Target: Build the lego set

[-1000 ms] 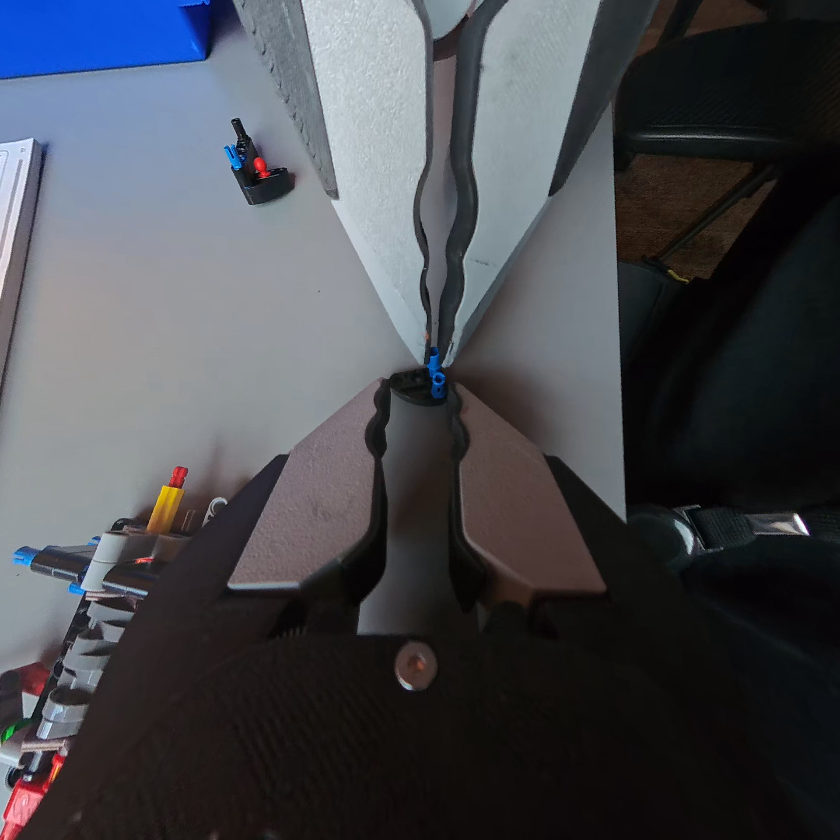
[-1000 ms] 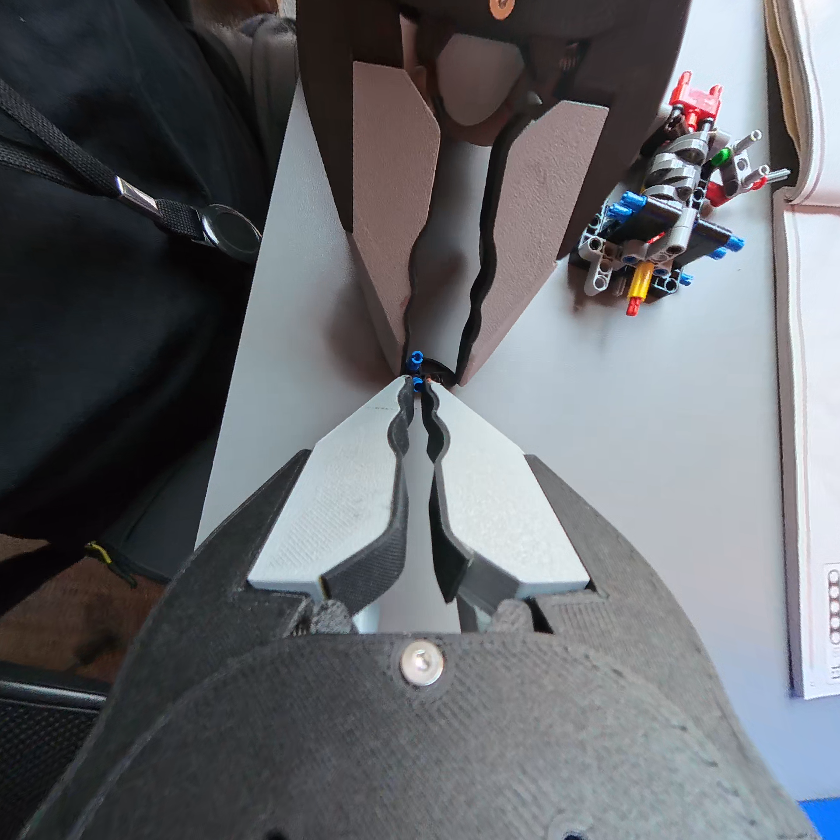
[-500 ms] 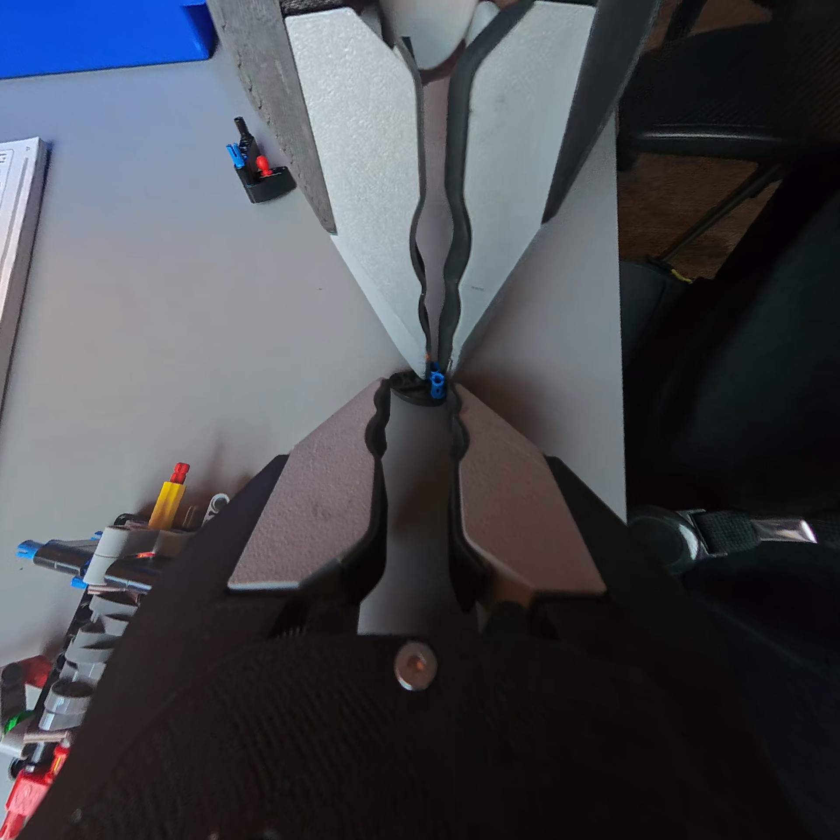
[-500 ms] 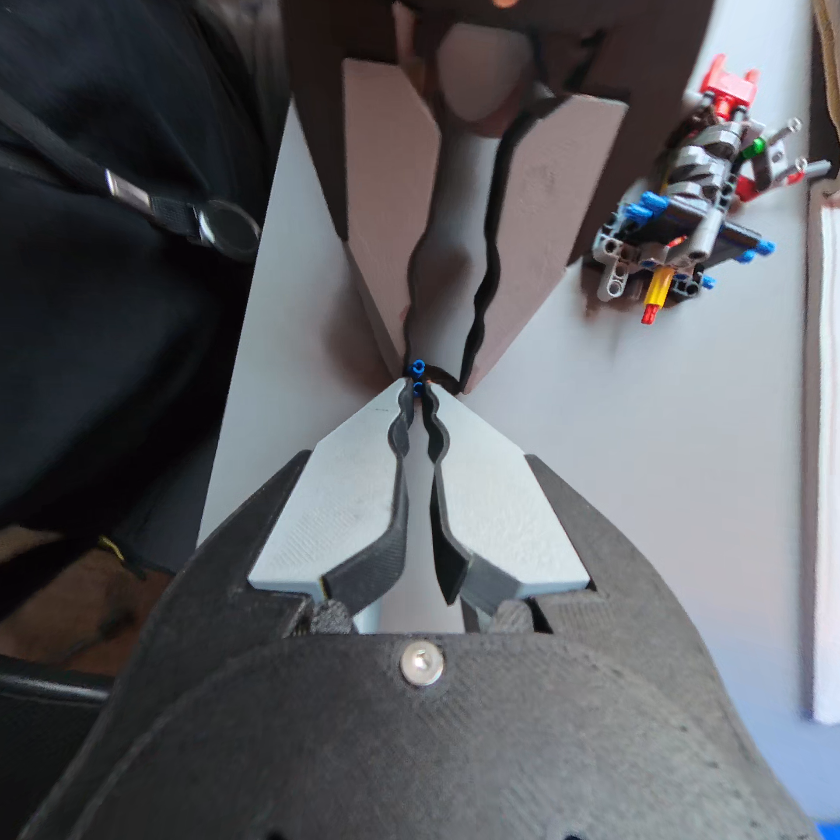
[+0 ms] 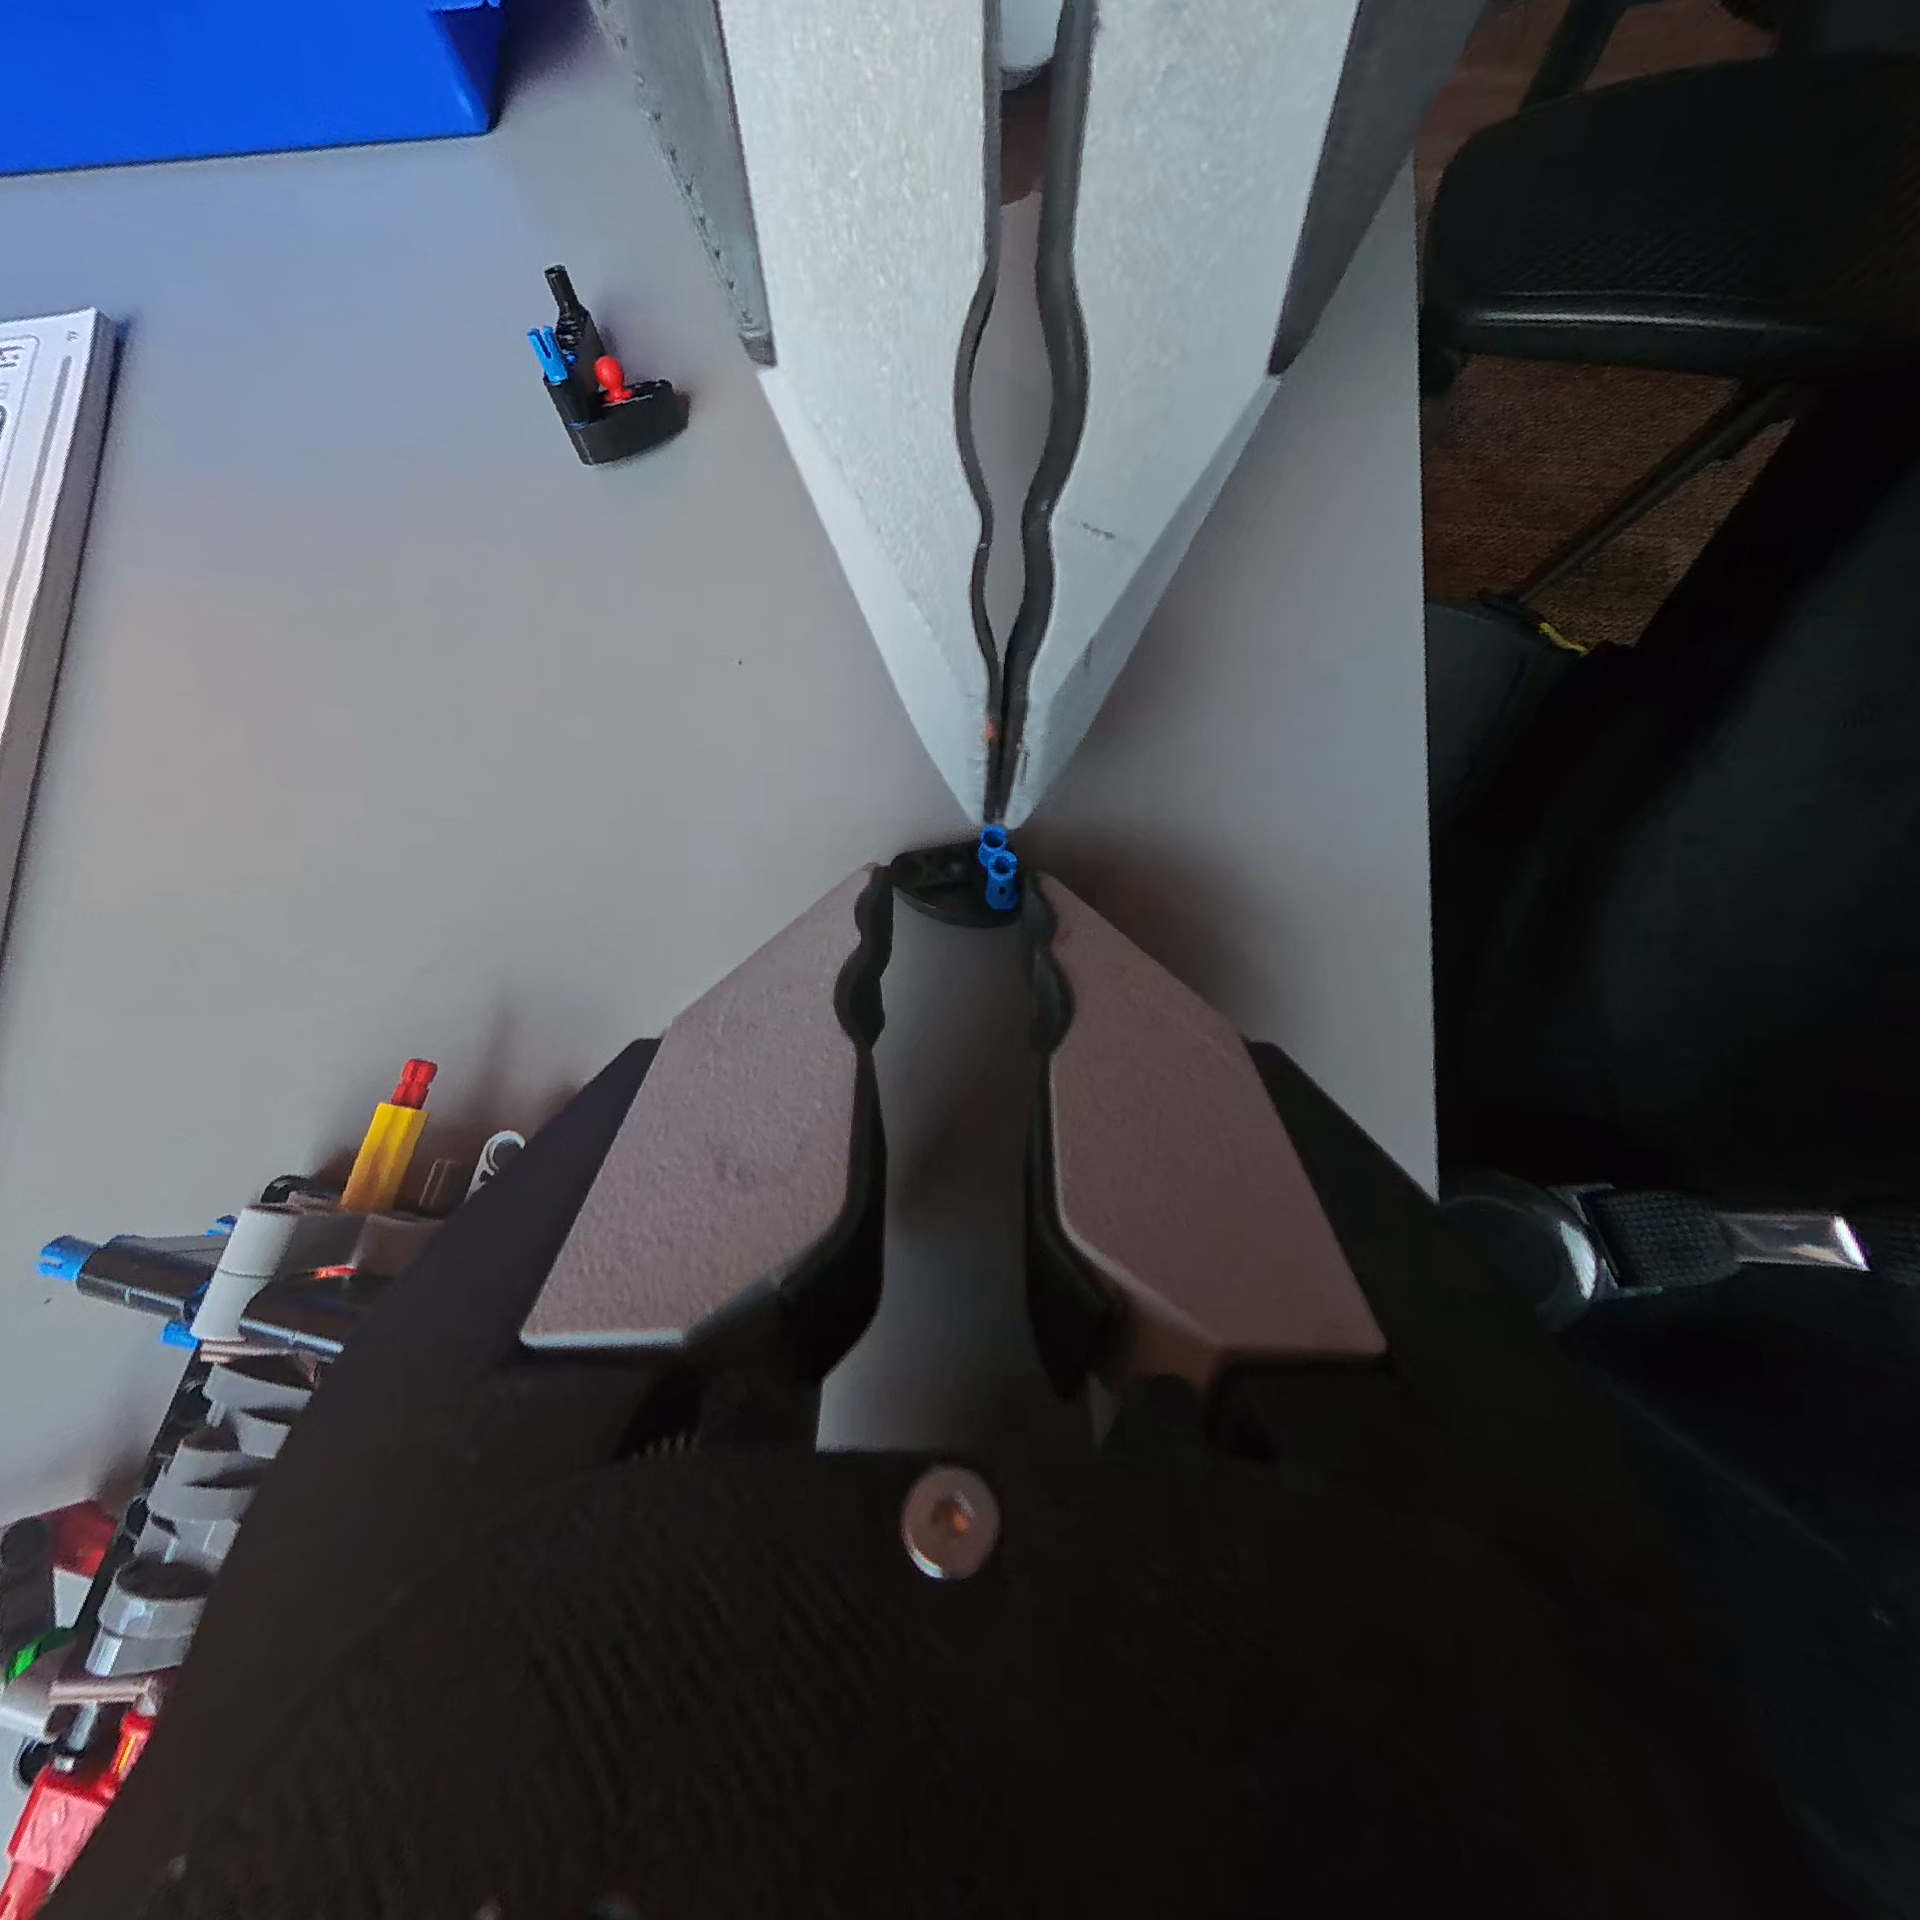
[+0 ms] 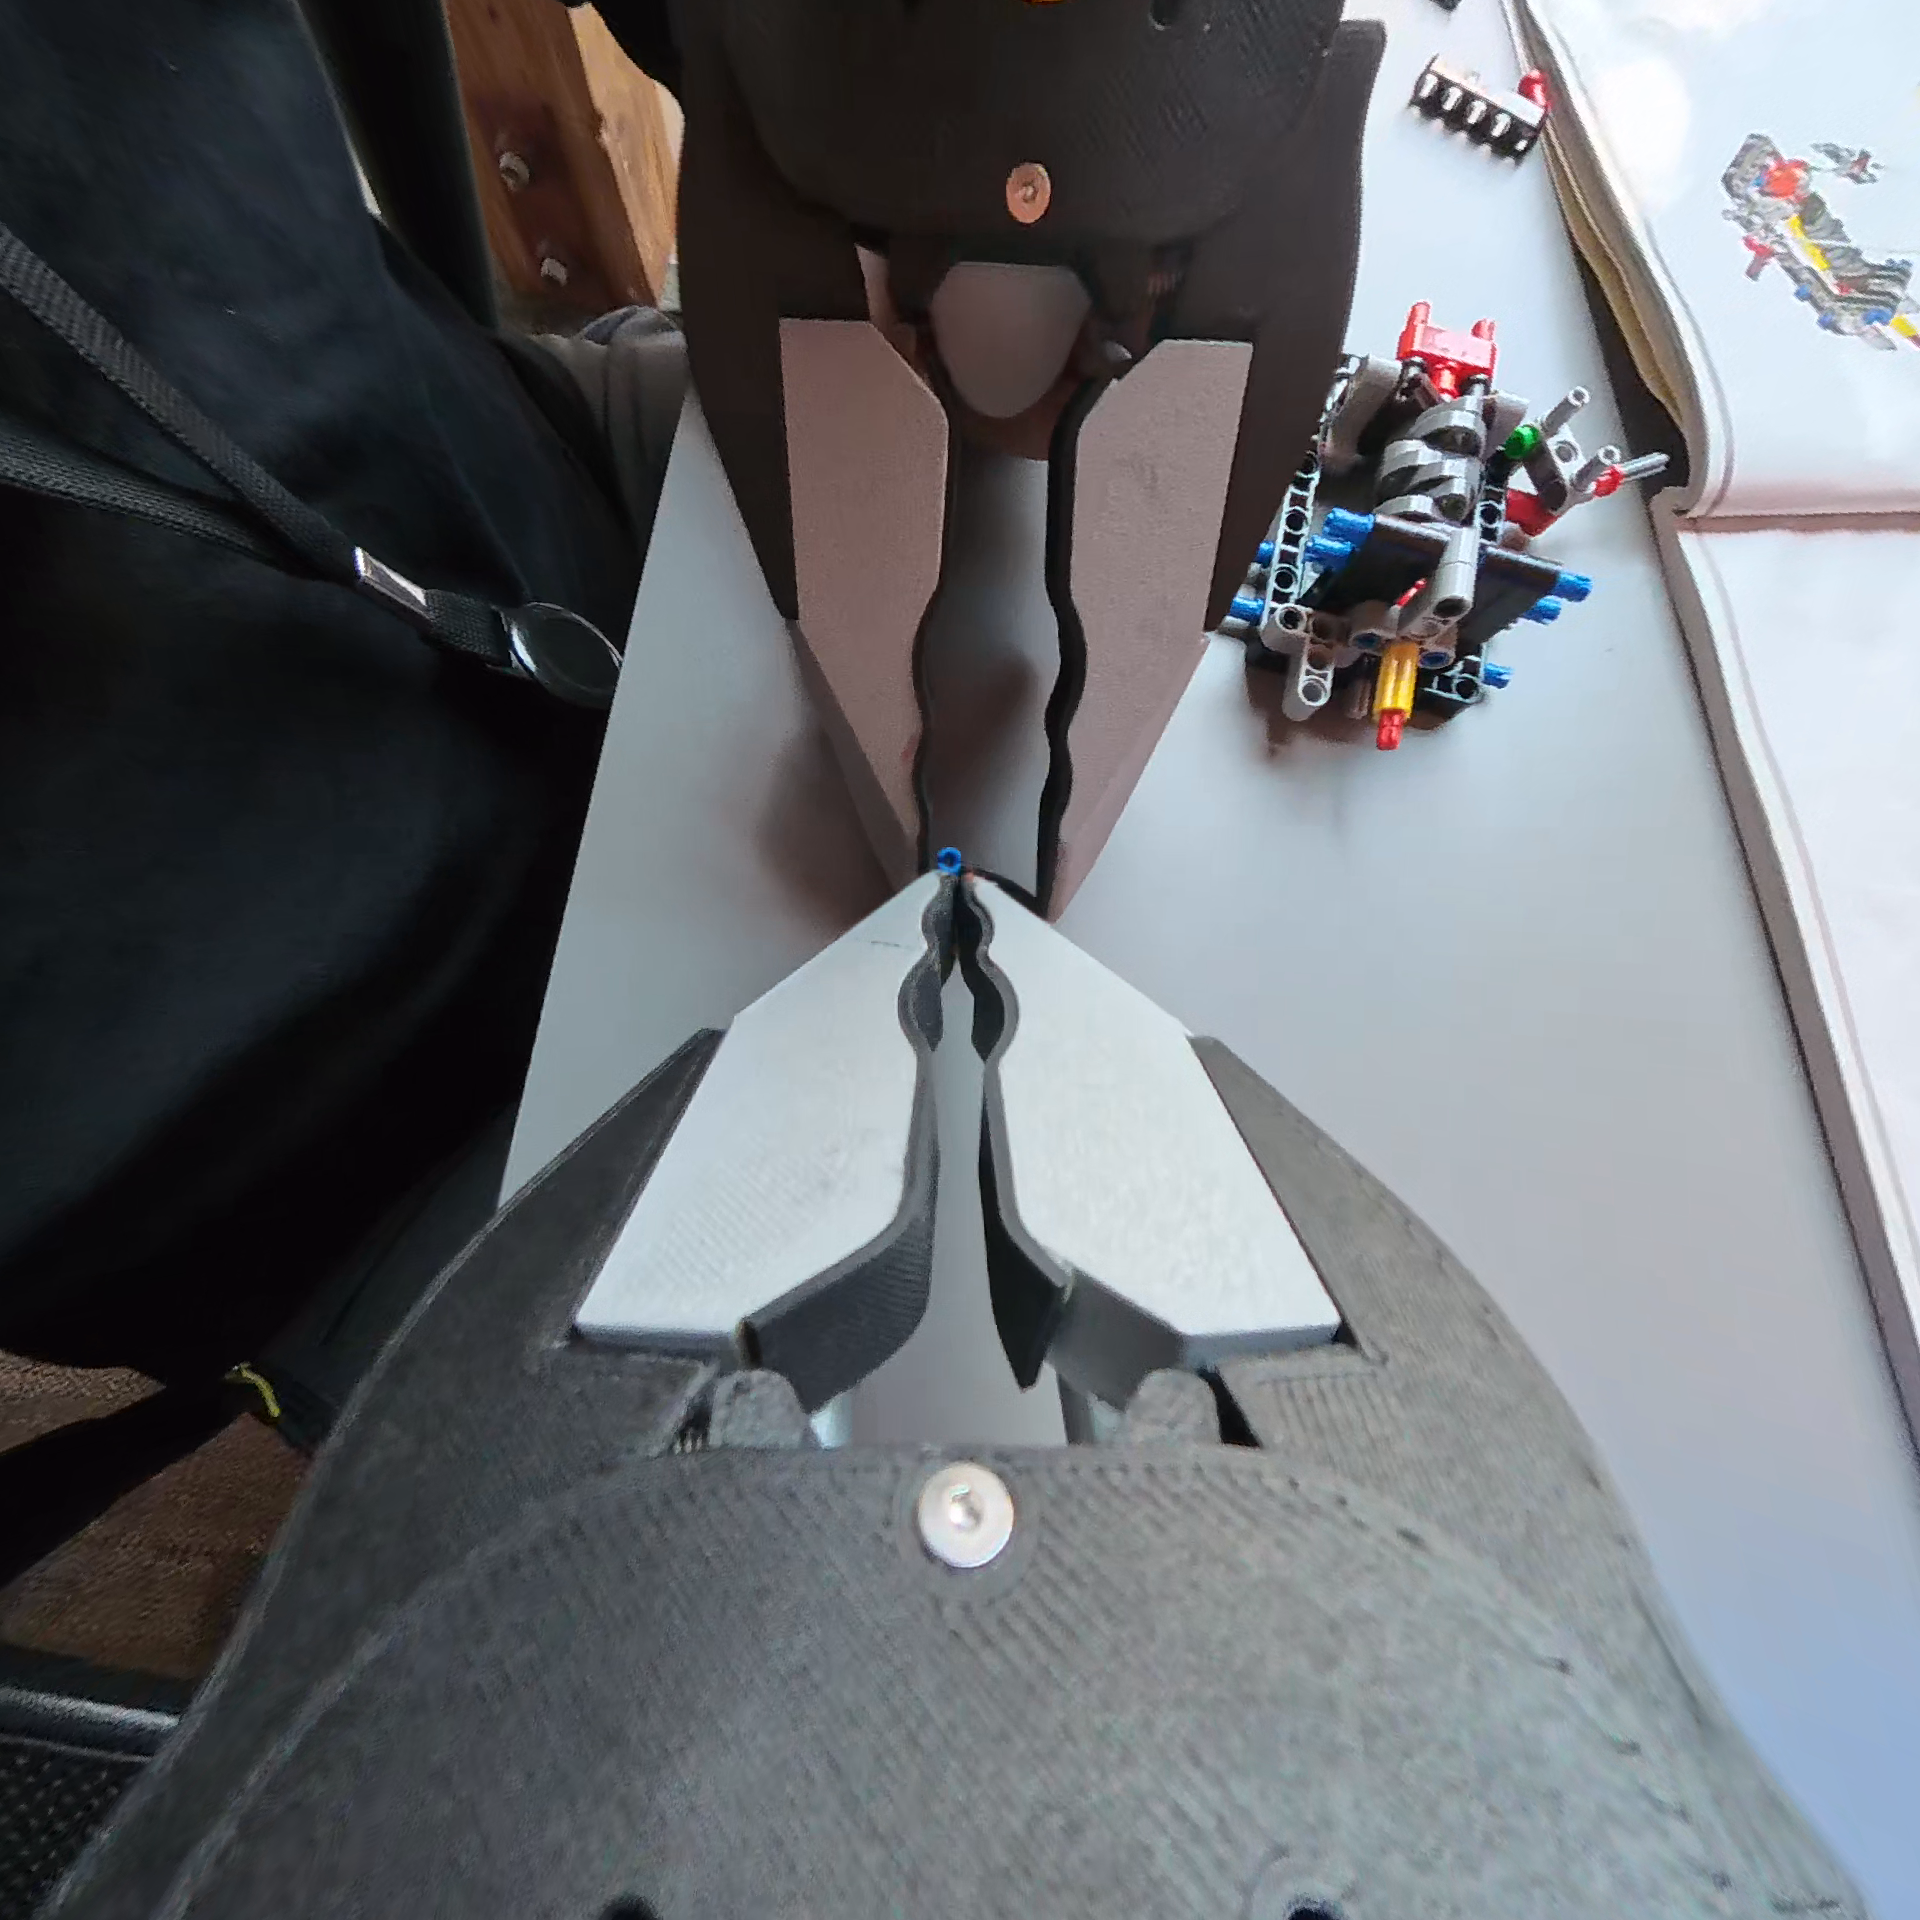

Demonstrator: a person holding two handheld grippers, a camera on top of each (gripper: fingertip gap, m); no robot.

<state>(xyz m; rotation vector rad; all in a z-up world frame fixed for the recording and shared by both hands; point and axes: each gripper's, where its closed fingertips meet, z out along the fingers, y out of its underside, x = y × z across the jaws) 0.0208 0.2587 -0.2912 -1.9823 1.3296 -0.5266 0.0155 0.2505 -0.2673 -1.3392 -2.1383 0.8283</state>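
My left gripper (image 5: pixel 956 894), with brown fingers, is shut on a small black lego piece (image 5: pixel 935 883) just above the grey table near its edge. Two blue pins (image 5: pixel 1000 868) stand at that piece's right end. My right gripper (image 5: pixel 1000 816), with grey fingers, comes in from the opposite side, tip to tip with the left. It is shut, and its tips pinch the end of the upper blue pin (image 5: pixel 992 837). In the right wrist view the right gripper (image 6: pixel 956 883) hides most of the piece; only a blue pin end (image 6: pixel 948 858) shows against the left gripper's fingers (image 6: pixel 862 582).
A large grey, black and red lego assembly (image 6: pixel 1423 561) lies on the table (image 6: pixel 1351 1039), also in the left wrist view (image 5: pixel 208 1351). A small black subassembly (image 5: pixel 613 390), an open instruction booklet (image 6: pixel 1818 416), a blue bin (image 5: pixel 239 73) and a black toothed part (image 6: pixel 1475 104) are around. The table edge (image 5: pixel 1423 727) borders a black chair. Left and right tips are no more than a few centimetres apart.
The right gripper pushed in against the black piece half a second ago and has now eased back slightly, so two blue pin ends show again. The left gripper has held still.
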